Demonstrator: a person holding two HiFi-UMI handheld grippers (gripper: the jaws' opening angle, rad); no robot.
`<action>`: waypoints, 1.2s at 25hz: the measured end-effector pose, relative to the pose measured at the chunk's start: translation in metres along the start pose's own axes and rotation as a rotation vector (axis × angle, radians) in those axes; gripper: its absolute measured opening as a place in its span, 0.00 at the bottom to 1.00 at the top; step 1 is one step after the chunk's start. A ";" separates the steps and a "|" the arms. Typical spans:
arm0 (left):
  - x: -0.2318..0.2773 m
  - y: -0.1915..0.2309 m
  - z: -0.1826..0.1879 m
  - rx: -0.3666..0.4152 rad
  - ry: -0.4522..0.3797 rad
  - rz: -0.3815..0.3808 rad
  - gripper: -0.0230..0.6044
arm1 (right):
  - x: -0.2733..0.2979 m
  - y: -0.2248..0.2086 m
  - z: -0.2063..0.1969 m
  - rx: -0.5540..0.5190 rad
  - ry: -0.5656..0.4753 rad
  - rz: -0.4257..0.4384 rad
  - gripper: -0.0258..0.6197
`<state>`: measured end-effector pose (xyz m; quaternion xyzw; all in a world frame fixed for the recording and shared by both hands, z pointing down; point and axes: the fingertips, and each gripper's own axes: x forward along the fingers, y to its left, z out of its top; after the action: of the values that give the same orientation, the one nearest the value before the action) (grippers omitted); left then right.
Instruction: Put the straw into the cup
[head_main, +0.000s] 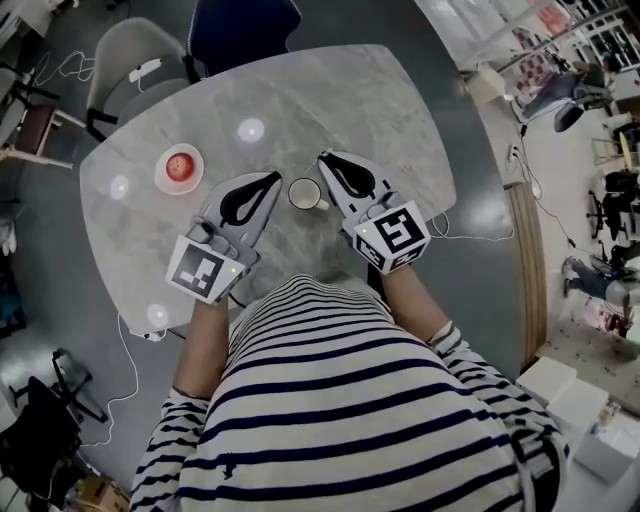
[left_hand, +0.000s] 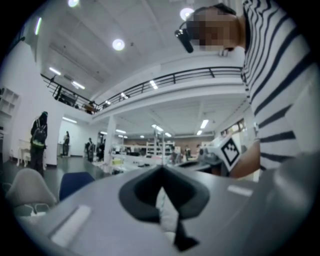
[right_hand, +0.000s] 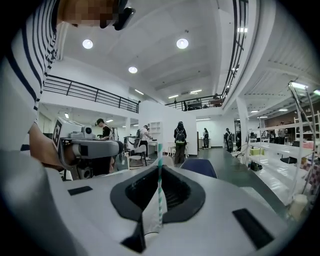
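Head view / cup (head_main: 305, 193): white, upright on the marble table (head_main: 300, 100), between the 2 grippers; we see nothing standing in it.
Head view / left gripper (head_main: 270, 182): just left of the cup, tips pointing toward it, not touching it.
Head view / right gripper (head_main: 328, 162): just right of the cup, tips reaching a little past its far side.
Head view / plate (head_main: 165, 182): well left of the cup, carrying 1 red apple (head_main: 180, 165).
Head view / chairs: 1 grey chair (head_main: 135, 60) and 1 blue chair (head_main: 245, 25) at the table edge beyond the cup.
Head view / straw: we cannot make it out here.
Left gripper view / left gripper (left_hand: 161, 169): jaws closed to a point, pinching a white paper strip (left_hand: 167, 212) between them.
Left gripper view / cup: out of frame; the other gripper's marker cube (left_hand: 230, 150) shows to the right.
Right gripper view / right gripper (right_hand: 160, 162): jaws closed together on the straw (right_hand: 159, 187).
Right gripper view / straw: green-and-white striped, upright in the jaw seam, top sticking above the tips; a white paper flap (right_hand: 150, 217) hangs at its lower part.
Right gripper view / cup: out of frame, so the straw is held clear of it.
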<state>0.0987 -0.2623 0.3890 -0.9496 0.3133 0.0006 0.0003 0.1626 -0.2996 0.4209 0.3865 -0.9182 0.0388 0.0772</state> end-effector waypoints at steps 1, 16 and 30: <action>-0.001 0.000 -0.003 -0.006 0.000 0.001 0.04 | 0.001 -0.001 -0.004 0.005 0.009 -0.001 0.08; -0.002 0.002 -0.005 -0.013 0.030 0.004 0.05 | 0.022 -0.004 -0.062 0.028 0.122 0.021 0.08; -0.005 0.004 -0.018 -0.006 0.063 -0.002 0.04 | 0.034 -0.009 -0.114 0.092 0.218 0.016 0.08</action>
<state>0.0926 -0.2625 0.4067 -0.9495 0.3121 -0.0285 -0.0123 0.1583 -0.3149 0.5390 0.3757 -0.9047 0.1234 0.1584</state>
